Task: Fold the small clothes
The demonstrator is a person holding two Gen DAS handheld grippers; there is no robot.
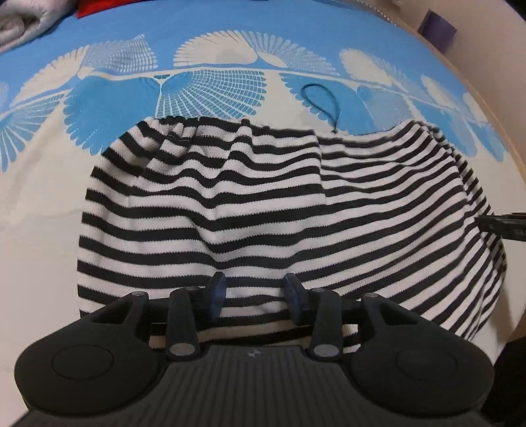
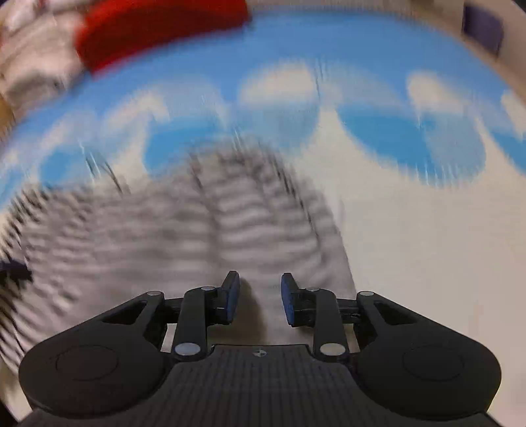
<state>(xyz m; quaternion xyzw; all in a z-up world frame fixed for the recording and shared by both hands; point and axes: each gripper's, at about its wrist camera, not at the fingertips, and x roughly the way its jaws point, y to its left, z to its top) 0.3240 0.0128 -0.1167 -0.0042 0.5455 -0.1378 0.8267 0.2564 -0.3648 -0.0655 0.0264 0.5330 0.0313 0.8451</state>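
Observation:
A small black-and-white striped garment (image 1: 263,203) lies spread on the blue and cream patterned bedsheet (image 1: 42,197). Its gathered waistband is at the far edge and a dark drawstring loop (image 1: 323,101) lies beyond it. My left gripper (image 1: 254,290) is open, its blue-padded fingertips (image 1: 217,290) over the garment's near edge. My right gripper (image 2: 259,292) is open over the garment's right part (image 2: 184,236); that view is motion-blurred. The right gripper's tip shows at the right edge of the left wrist view (image 1: 503,225).
A red cloth (image 2: 157,29) and a grey-white bundle (image 1: 23,23) lie at the far left of the bed. A purple object (image 1: 439,24) stands by the wall at the far right. The bed's edge curves down the right side.

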